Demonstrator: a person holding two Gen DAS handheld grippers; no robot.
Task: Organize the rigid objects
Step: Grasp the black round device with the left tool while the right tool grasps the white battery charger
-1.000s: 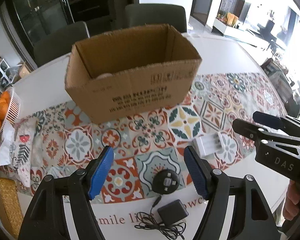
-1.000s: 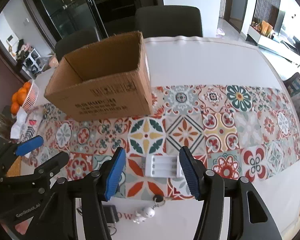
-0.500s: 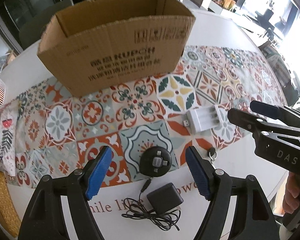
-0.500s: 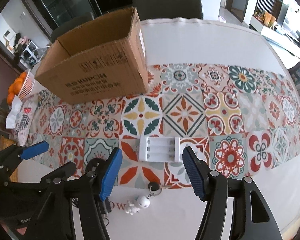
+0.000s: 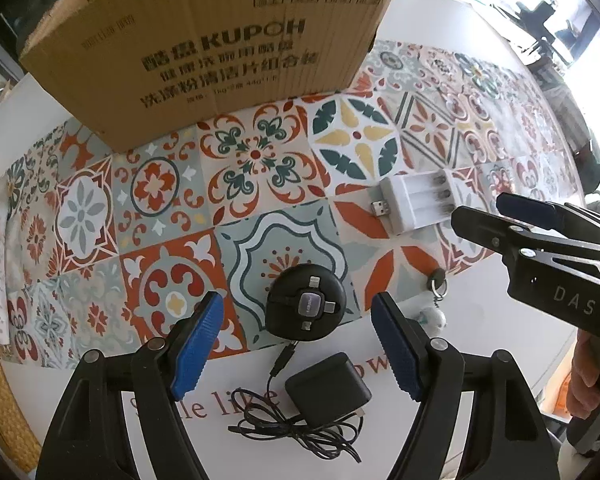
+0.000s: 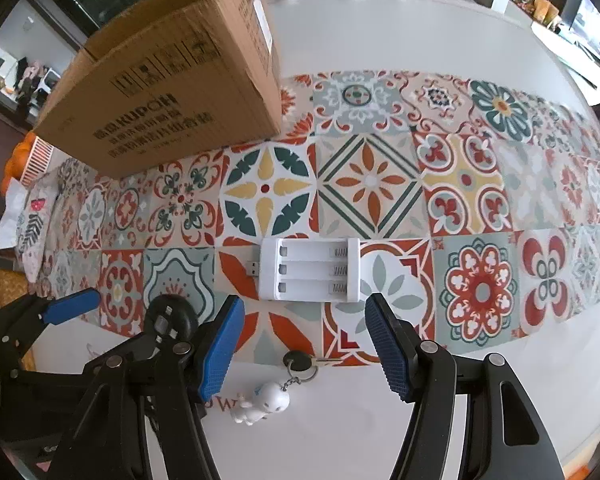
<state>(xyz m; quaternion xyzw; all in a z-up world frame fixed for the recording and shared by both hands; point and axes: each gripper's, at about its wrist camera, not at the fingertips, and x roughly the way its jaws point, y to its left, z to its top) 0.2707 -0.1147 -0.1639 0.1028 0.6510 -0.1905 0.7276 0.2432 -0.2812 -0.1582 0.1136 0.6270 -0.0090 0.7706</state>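
Note:
My left gripper [image 5: 297,299] points down, open, with a black round plug adapter [image 5: 306,306] lying on the table runner between its blue pads, untouched. A black power brick with a tangled cord [image 5: 328,394] lies just nearer to me. My right gripper [image 6: 305,301] hangs open just above the near edge of a white battery charger [image 6: 308,270], which lies flat with a USB plug on its left end. The charger [image 5: 416,204] and the right gripper [image 5: 480,210] also show in the left wrist view. A white figure keychain [image 6: 264,400] lies under the right gripper.
A brown cardboard box [image 5: 204,48] stands on the patterned runner [image 6: 480,184] at the back left. A basket of oranges [image 6: 20,156] and a printed pouch [image 6: 32,224] sit at the far left. A hand [image 5: 592,384] holds the right gripper by the table's edge.
Both grippers have sunk toward the table and tipped further down, so the box's open top has left the views. Both pairs of jaws stand a little wider than before.

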